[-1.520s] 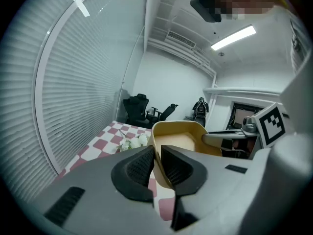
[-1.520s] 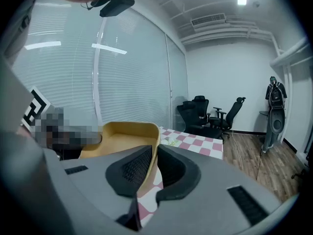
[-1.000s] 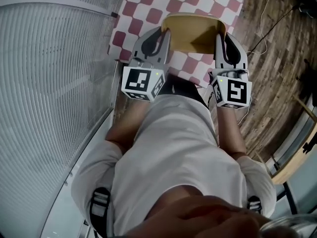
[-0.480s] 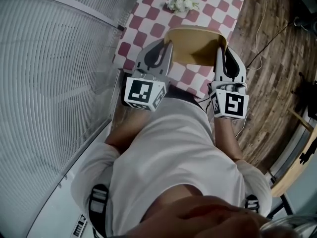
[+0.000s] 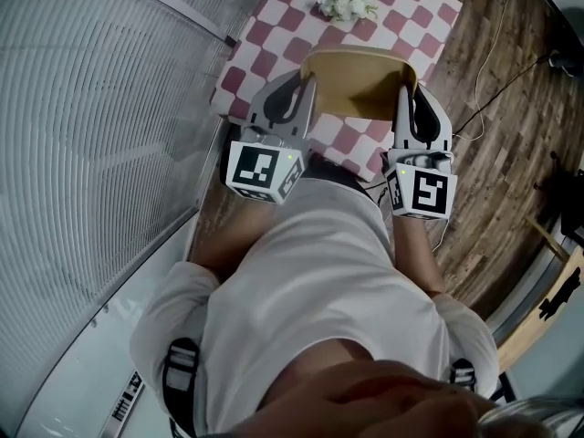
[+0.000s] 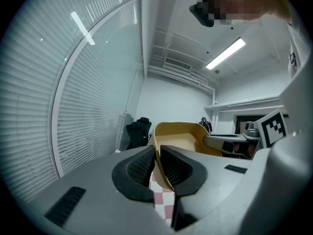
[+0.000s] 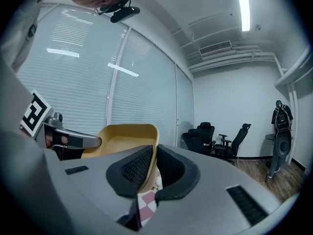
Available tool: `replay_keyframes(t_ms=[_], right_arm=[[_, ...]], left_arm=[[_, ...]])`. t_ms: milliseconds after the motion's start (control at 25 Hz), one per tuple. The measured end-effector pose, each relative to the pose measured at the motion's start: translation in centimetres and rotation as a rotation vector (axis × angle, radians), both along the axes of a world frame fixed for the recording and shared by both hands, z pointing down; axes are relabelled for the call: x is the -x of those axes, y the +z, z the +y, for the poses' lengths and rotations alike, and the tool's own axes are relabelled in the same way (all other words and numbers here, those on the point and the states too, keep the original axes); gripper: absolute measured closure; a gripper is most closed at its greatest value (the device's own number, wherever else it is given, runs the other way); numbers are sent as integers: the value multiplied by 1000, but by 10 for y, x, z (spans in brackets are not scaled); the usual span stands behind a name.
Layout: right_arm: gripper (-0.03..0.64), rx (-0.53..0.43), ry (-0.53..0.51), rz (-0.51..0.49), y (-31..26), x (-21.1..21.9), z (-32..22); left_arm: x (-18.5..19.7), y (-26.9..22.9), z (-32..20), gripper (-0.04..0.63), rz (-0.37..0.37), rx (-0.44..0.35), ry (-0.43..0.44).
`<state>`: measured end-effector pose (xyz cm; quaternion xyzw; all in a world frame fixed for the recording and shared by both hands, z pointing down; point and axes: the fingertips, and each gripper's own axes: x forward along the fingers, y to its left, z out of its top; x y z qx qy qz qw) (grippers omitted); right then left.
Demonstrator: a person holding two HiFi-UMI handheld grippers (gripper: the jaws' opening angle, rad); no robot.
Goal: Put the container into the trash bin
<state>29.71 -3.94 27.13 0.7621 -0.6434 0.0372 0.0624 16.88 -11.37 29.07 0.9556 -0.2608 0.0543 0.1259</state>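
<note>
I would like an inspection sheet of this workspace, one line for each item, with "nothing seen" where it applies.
Surface: small table under a red-and-white checkered cloth.
Job's things: tan plastic container, open-topped, held at both side walls; trash bin: nothing seen.
Clutter: bunch of white flowers on the cloth's far end.
Grippers: left tongs shut on the container's left wall; right tongs shut on its right wall.
Cables: thin pale cable on the floor.
Surroundings: wooden plank floor, white window blinds, black office chairs.
</note>
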Motion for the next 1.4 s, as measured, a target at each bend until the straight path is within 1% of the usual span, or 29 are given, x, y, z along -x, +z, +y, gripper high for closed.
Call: replay_keyframes(t_ms=[200,360,560,680,920,1120,1400], right_arm=[[568,-19,-92,3,1,10,-6],[568,-4,-174,2,6,26,-12],[568,-7,-272,-1,5,55,-22],[568,-15,-344,-5,3,81,-30],[569,-30,-510,-13,-1,155,-49],[569,-44,-674,-10,-5,239,-55],[569,-51,-832,-4,-11,352,-41]], left_arm=[[16,1,5,535,4,-6,-94],[38,6,12,535,3,2,-182],[71,3,17,534,1,0,-281],[99,1,19,535,0,-7,-354],[175,-4,25,534,-2,-19,-519],[257,-6,43,534,5,-26,-679],[365,-10,79,534,14,-27,-835]])
